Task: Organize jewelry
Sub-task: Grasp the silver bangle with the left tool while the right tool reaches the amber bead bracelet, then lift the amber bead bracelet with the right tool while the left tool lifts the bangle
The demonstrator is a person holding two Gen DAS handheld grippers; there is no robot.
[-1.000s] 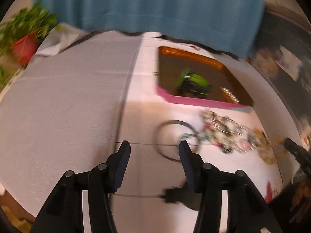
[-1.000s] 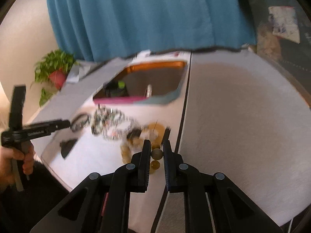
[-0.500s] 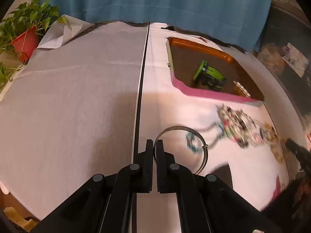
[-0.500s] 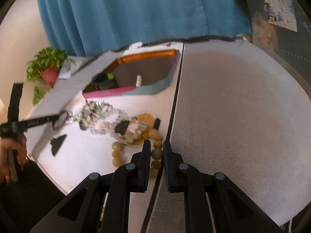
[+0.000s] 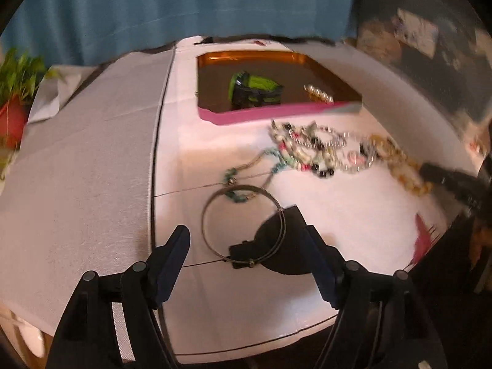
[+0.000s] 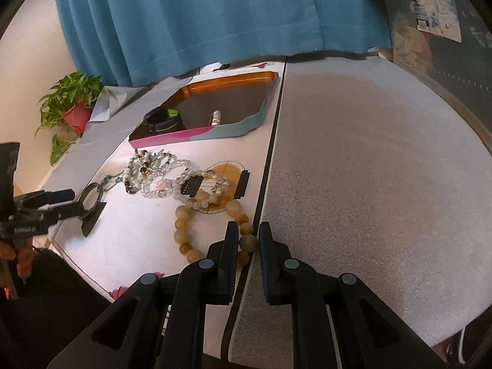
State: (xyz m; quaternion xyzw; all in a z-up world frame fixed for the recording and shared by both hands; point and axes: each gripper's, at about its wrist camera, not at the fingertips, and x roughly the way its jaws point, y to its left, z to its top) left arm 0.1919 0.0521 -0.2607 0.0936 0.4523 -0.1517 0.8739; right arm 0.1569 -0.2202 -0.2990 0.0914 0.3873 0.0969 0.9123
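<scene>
My left gripper (image 5: 240, 230) hangs low over the white cloth and its jaws are opening. A thin silver bangle (image 5: 243, 221) lies on the cloth between the fingers, and neither pad touches it. A teal chain (image 5: 246, 172) runs from it to the tangled bead pile (image 5: 319, 150). In the right wrist view my right gripper (image 6: 248, 232) stands nearly closed on one bead of the amber bead strand (image 6: 184, 218). The left gripper (image 6: 61, 203) shows at the far left by the bangle (image 6: 90, 198). The orange-and-pink tray (image 6: 190, 136) holds a green-black band (image 6: 161, 118) and a pearl piece (image 6: 216, 118).
Grey cloth panels (image 6: 369, 169) flank the white strip, and the table edge runs close below both grippers. A potted plant (image 6: 73, 110) stands at the back left before a blue curtain (image 6: 215, 15). A person's hand (image 6: 21, 255) holds the left gripper's handle.
The left gripper's jaws were shut just behind the bangle half a second ago and now stand wide around it. The left view has swung rightward. The right gripper has kept its narrow gap on the amber bead.
</scene>
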